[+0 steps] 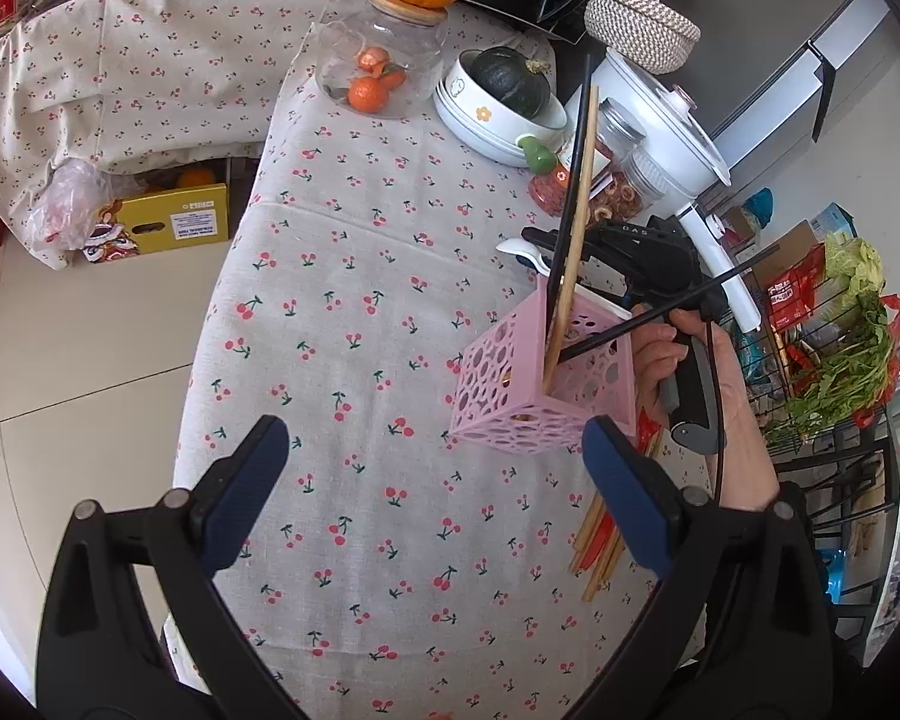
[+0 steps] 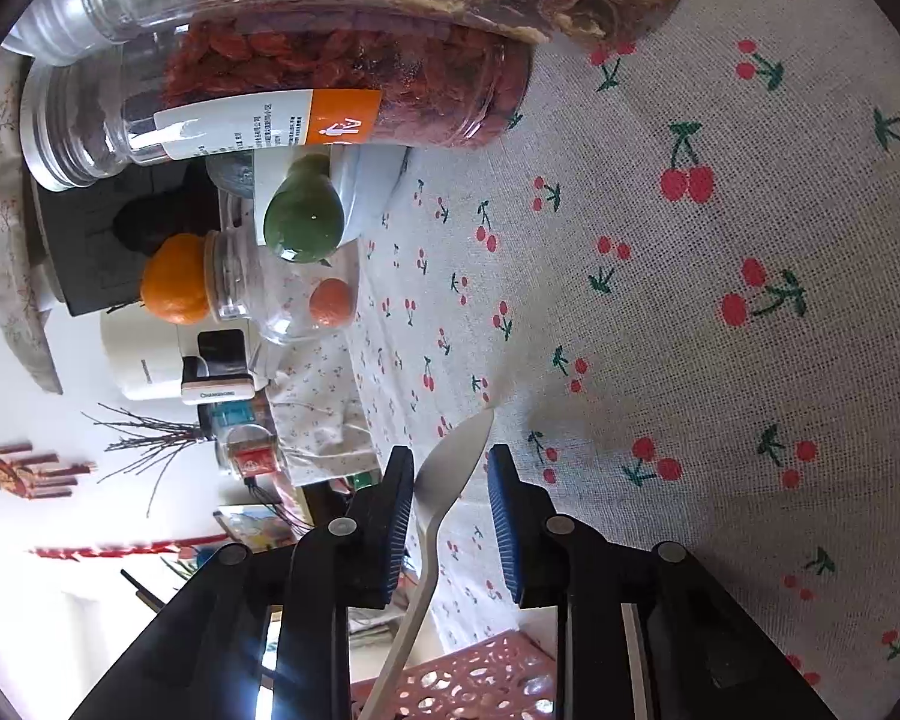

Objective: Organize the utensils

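A pink perforated holder stands on the cherry-print tablecloth, with a wooden chopstick and two black chopsticks leaning in it. My left gripper hangs open just in front of it with nothing between its fingers. Several loose wooden and red chopsticks lie by its right finger. Behind the holder a hand holds my right gripper. In the right wrist view that gripper is rolled on its side, low over the cloth. Its pads are shut on the bowl of a white spoon, whose handle runs back over the holder.
Close ahead of the right gripper lie jars of dried fruit. A green pear-shaped piece, stacked bowls with a squash, a glass jar of tangerines and a white pot crowd the back. The table edge drops to the floor at left; a wire rack stands at right.
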{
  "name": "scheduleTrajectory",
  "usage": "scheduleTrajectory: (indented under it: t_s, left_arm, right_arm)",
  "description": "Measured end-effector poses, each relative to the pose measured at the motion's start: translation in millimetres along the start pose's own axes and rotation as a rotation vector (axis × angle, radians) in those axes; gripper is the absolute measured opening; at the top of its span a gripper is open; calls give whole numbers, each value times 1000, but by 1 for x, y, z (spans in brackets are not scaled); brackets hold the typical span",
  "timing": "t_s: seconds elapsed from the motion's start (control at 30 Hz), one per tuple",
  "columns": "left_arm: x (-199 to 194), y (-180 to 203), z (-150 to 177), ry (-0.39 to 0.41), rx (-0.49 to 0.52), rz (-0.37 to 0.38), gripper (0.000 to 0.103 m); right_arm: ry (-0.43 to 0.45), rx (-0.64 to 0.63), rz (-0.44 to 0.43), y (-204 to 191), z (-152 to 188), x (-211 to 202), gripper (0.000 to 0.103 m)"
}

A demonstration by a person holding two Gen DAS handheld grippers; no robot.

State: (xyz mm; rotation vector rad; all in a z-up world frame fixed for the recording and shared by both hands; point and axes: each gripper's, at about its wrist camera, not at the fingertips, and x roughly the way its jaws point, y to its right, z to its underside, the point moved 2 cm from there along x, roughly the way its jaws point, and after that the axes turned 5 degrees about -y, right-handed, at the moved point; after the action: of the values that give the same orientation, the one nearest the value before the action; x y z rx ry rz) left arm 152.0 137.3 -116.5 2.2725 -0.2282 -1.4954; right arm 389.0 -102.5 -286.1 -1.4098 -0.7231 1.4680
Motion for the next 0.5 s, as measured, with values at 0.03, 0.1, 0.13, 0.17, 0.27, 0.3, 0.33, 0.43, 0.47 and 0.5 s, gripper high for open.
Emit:
scheduleTrajectory:
  t_s: [0.03,0.1,0.13,0.17,0.27,0.3,0.33,0.43,0.47,0.5]
  left_arm:
    - [0,0,0,-2,-3,0,98]
    - [0,0,0,-2,-5,1,98]
    - [0,0,0,0,-4,3,98]
    - [-1,0,1,2,-3,4,98]
    - [-3,1,1,9,-2,8,98]
    - [-4,1,2,10,-2,9,98]
    - [-4,1,2,13,-3,10,98]
    - [-8,-1,2,26,-11,14,98]
    - [-9,-2,2,30,-14,14,98]
    - [-11,-2,2,35,-17,14,98]
  right_arm:
    - [4,-8,-12,-1,0,0,9]
    - [20,-31,-34,-5,1,-3,5]
    - [28,-41,-56,-8,3,-5,4]
    - [42,-51,-71,-10,4,-8,4]
    - [107,-92,-86,-20,8,-26,3]
    - [129,-103,-85,-22,10,-35,3]
    - [157,-116,-65,-24,12,-44,3]
    - [250,-210,126,-34,21,-67,6]
    - [271,-256,211,-39,23,-71,7]
    - [275,-302,281,-43,25,-72,10]
